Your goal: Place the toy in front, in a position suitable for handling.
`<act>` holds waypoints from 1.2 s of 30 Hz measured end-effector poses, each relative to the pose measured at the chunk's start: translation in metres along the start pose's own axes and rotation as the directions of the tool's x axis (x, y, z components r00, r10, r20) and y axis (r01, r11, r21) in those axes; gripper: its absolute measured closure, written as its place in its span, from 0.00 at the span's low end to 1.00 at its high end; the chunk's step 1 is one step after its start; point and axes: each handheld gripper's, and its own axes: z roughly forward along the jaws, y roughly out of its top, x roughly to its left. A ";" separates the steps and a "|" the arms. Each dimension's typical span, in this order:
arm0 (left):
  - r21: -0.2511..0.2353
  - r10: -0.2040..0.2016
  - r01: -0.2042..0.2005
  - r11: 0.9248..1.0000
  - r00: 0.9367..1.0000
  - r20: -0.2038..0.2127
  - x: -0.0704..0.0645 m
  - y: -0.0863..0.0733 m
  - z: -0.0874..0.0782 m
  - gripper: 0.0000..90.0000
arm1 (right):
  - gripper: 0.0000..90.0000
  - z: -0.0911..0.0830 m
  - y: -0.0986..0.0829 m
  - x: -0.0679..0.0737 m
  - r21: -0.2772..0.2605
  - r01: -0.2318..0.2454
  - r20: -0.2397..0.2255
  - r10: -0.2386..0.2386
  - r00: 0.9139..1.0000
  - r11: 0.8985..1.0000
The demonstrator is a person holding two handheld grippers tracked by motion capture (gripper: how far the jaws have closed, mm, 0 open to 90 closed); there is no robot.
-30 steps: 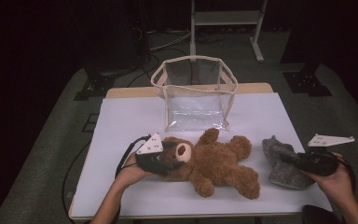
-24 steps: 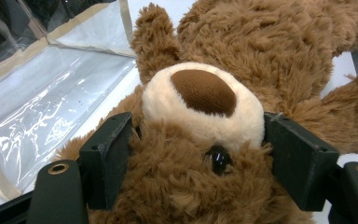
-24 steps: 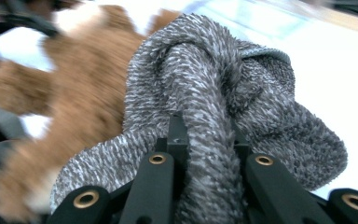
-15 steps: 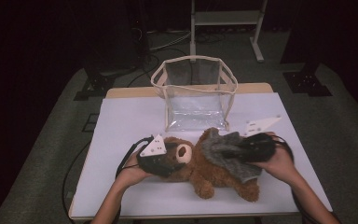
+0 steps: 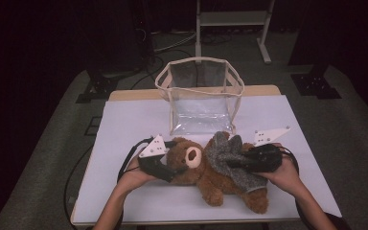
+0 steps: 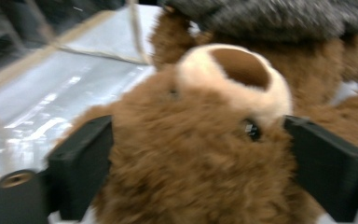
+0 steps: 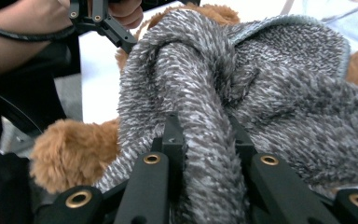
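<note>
Since the earlier frames, the right gripper [image 5: 230, 164] has carried the grey knitted garment [image 5: 230, 155] from the table's right side onto the teddy bear [image 5: 211, 177]; the left gripper [image 5: 175, 170] has stayed at the bear's head.

High view: The bear lies on its back on the white table [image 5: 124, 124], head toward the left gripper, legs beyond the right gripper on the near-right side. The garment is draped across the bear's torso, directly under and ahead of the right gripper. A clear bag [image 5: 201, 98] with a beige rim stands behind both grippers, apart from the bear.

Left gripper view: The jaws stand wide, one on each side of the bear's head [image 6: 191, 154], pressing into the fur. The head is held clamped between them. The muzzle [image 6: 237, 79] points away from the jaws; the garment [image 6: 279, 18] lies beyond it.

Right gripper view: The jaws are closed on a bunched fold of the garment [image 7: 205, 121], which spreads forward over the bear. A brown paw [image 7: 70, 149] shows left of the jaws; the left gripper [image 7: 103, 25] and its hand lie farther off.

Step in hand, as judged: dressing or covering the bear while the head is steadied. The next move likely calls for drawing the garment along the body with the head grip maintained, avoiding snagging on the arms.
</note>
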 end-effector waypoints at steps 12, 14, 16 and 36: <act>0.152 0.049 -0.063 0.986 0.994 0.097 -0.018 -0.002 -0.010 0.23 | 0.81 0.005 0.011 0.001 0.046 0.023 0.119 -0.028 0.993 0.999; 0.149 0.063 -0.077 0.986 0.994 0.092 -0.018 -0.002 -0.015 0.22 | 0.81 0.012 0.012 0.001 0.048 0.032 0.109 -0.037 0.993 0.998; 0.104 0.071 -0.077 0.992 0.996 0.059 -0.014 0.000 -0.018 0.21 | 0.81 0.013 0.012 0.000 0.046 0.032 0.113 -0.037 0.993 0.998; -0.045 0.089 -0.089 0.995 0.996 0.007 -0.014 -0.007 0.008 0.16 | 0.82 0.012 0.015 -0.003 0.047 0.030 0.115 -0.036 0.993 0.998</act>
